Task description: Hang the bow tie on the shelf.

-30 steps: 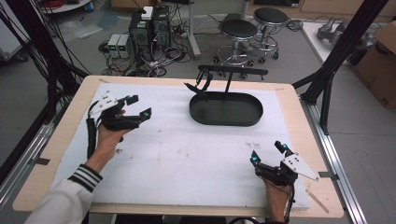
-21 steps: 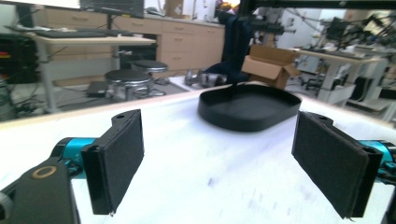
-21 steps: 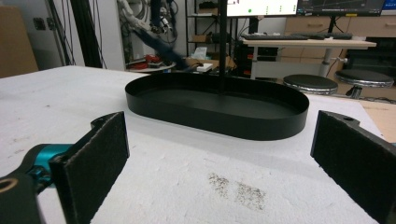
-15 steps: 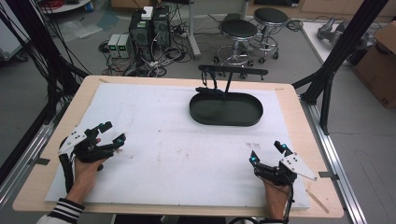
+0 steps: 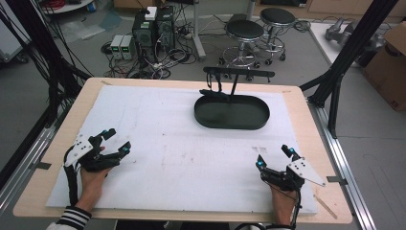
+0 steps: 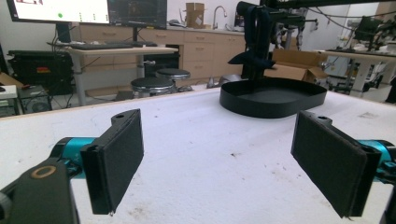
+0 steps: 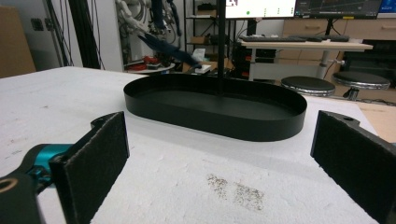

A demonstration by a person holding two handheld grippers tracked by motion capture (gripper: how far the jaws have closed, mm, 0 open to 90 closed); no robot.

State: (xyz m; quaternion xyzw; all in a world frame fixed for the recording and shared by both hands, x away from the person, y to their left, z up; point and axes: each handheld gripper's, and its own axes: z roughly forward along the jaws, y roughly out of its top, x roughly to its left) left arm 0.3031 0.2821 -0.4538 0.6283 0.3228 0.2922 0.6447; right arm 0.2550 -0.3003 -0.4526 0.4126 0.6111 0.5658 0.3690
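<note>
Status: no object held; work appears finished or not begun. Black tray (image 5: 232,112) with stand sits at far side of worktop (image 5: 158,143), dark strap hanging on stand above tray.
Left gripper (image 5: 113,144): near edge, well left of tray, fingers wide open, empty.
Right gripper (image 5: 274,157): near edge, right of tray, fingers wide open, empty.

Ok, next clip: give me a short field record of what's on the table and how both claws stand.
surface: table with a white mat
main item: black oval tray, far centre-right, with an upright stand carrying a dark hanging piece
left claw: open, holding nothing, near left edge of the mat
right claw: open, holding nothing, near right edge of the mat
contact with tray: none
</note>
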